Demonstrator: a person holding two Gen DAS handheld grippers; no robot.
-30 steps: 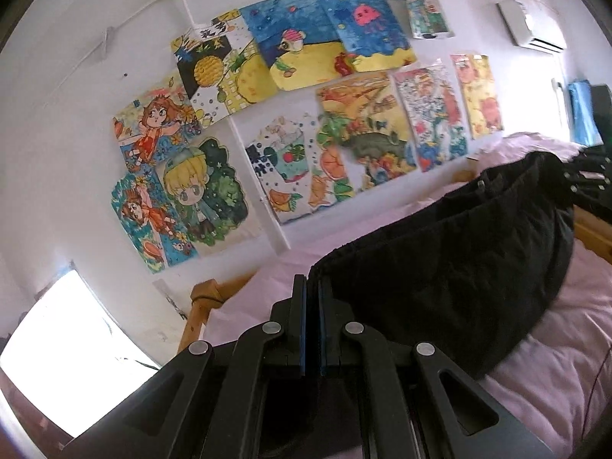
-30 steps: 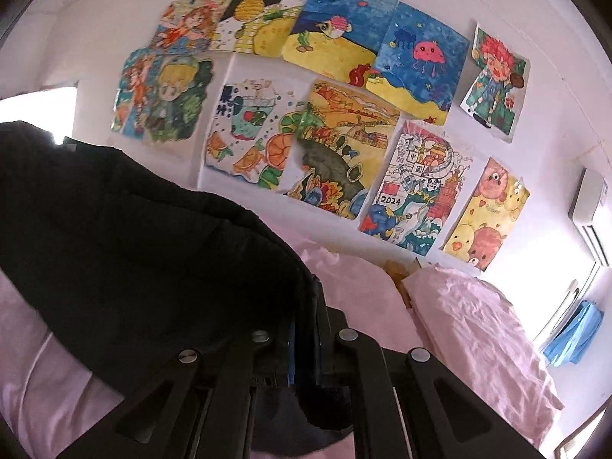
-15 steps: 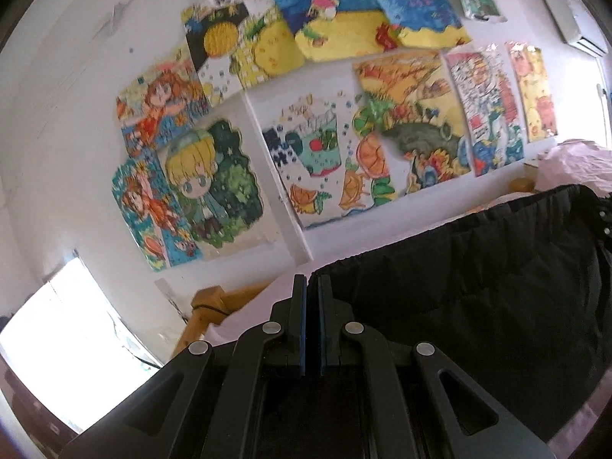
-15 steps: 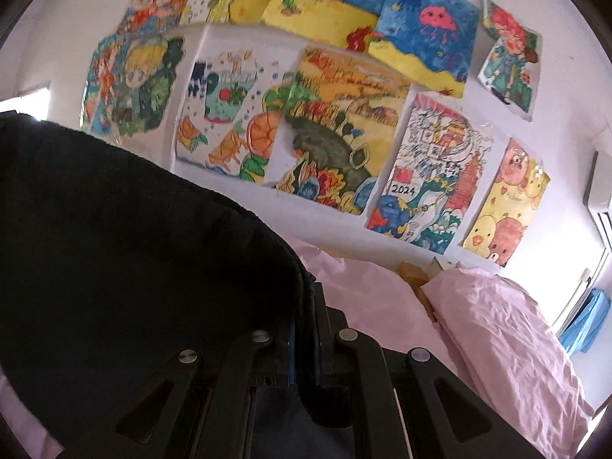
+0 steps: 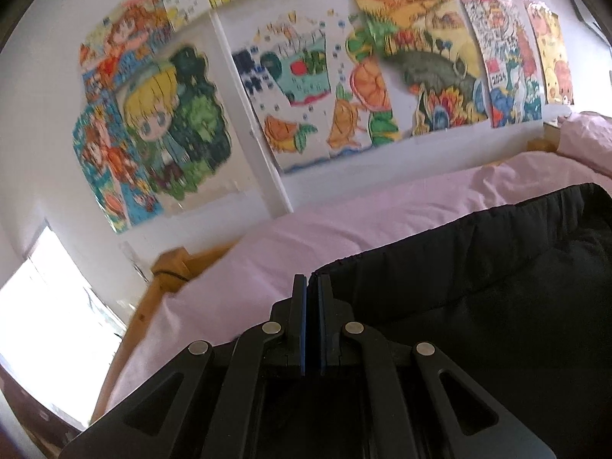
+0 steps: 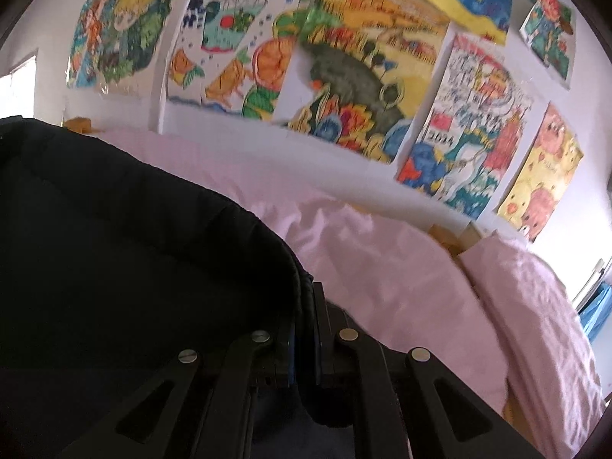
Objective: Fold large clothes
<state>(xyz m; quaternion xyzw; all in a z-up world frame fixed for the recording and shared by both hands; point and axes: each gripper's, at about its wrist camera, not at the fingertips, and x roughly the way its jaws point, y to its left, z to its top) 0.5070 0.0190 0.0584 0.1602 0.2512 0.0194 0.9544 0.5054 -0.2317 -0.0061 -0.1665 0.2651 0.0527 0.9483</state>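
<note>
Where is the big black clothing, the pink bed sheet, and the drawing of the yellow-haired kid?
Big black clothing (image 5: 478, 287): left wrist view, on its dark middle.
Pink bed sheet (image 6: 382, 260): right wrist view, on a bare wrinkled part.
Drawing of the yellow-haired kid (image 5: 160, 114): left wrist view, on the face.

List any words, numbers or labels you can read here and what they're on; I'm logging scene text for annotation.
"2024": on the blue dragon drawing taped to the wall, also visible in the left wrist view.
Dark blue characters on the fish-and-fruit drawing: too blurred to read.
No text on the black garment, or on either gripper.
</note>
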